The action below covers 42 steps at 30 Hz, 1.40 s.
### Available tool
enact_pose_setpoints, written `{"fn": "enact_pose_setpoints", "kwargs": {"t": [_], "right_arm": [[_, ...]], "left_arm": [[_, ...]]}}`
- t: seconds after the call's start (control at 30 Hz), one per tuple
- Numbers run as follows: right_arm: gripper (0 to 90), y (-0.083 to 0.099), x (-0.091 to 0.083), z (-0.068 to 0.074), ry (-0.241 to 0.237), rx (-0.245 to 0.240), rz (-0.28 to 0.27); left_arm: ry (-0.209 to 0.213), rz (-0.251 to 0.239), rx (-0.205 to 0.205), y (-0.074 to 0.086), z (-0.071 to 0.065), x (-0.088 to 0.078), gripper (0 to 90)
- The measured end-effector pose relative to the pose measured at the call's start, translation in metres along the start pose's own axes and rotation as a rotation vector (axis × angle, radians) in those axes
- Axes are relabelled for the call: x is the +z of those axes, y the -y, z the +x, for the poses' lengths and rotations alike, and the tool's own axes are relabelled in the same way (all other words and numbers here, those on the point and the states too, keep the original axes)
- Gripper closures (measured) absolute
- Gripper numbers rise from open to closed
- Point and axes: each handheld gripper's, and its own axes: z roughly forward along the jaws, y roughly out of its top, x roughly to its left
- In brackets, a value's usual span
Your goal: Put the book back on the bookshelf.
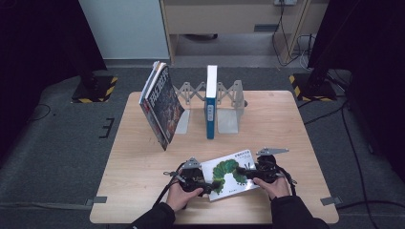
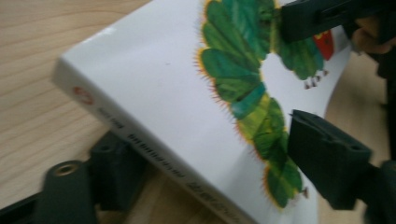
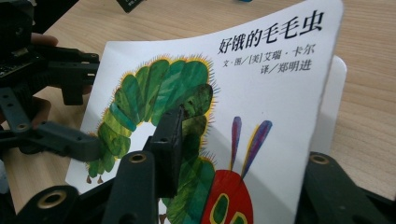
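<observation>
Caterpillar book [image 1: 229, 172] — a white picture book with a green caterpillar on its cover — lies at the near edge of the wooden table [image 1: 143, 191], between the two grippers and gripped at both ends. In the left gripper view, the left gripper [image 1: 200, 183] straddles the book's spine corner: one black jaw lies under the book against the table, the other rests on the cover beside the caterpillar's tail, so the jaws are clamped on the book's thickness. Across the cover from it, the right gripper [image 1: 248, 171] comes in from the opposite side. In the right gripper view one of its jaws lies on top of the cover, over the caterpillar's body, while the other stands off past the book's edge; the cover bows upward there, lifted away from the pages beneath. I cannot tell whether this gripper truly pinches the cover or merely rests on it. Each gripper sits in one of the person's hands, with dark sleeves entering from the near side.

Farther from the grippers, toward the middle of the table, a grey expanding bookend rack [image 1: 228, 102] stands. One blue-spined book [image 1: 210, 102] is upright in it — well apart from the caterpillar book. Left of that, dark-covered books [image 1: 161, 106] lean tilted against the rack's left end.
</observation>
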Motion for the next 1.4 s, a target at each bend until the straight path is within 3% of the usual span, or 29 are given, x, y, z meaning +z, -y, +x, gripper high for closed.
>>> {"fn": "enact_pose_setpoints", "kwargs": {"t": [0.13,0.27,0.43,0.6,0.73,0.93,1.13,1.4], "right_arm": [[48.7,-0.001,0.000,0.001,0.016,-0.015,0.000],[31.6,-0.002,0.000,0.005,0.075,-0.083,0.011],[30.4,0.000,-0.004,-0.001,0.146,-0.071,-0.009],[28.7,0.004,-0.001,-0.006,0.187,-0.055,0.052],[29.4,0.006,0.003,-0.006,0.169,-0.025,0.077],[30.9,0.006,0.004,-0.006,0.155,-0.007,0.072],[37.3,0.001,-0.004,-0.007,0.159,-0.005,-0.048],[37.9,-0.005,-0.011,-0.003,0.172,-0.098,-0.200]], "left_arm": [[0.005,-0.001,-0.006,0.000,0.001,0.000,22.9],[0.011,-0.006,-0.018,0.000,0.001,-0.001,22.8],[-0.003,-0.004,-0.013,0.000,0.002,-0.001,26.5],[-0.001,-0.011,-0.024,0.001,0.002,-0.001,27.8],[-0.008,-0.008,-0.045,0.000,0.003,-0.003,29.1],[-0.021,-0.002,-0.075,-0.003,0.001,-0.005,32.7],[-0.039,-0.074,-0.045,-0.015,-0.001,-0.019,47.9],[-0.068,-0.143,0.023,-0.028,-0.005,-0.030,59.9]]}}
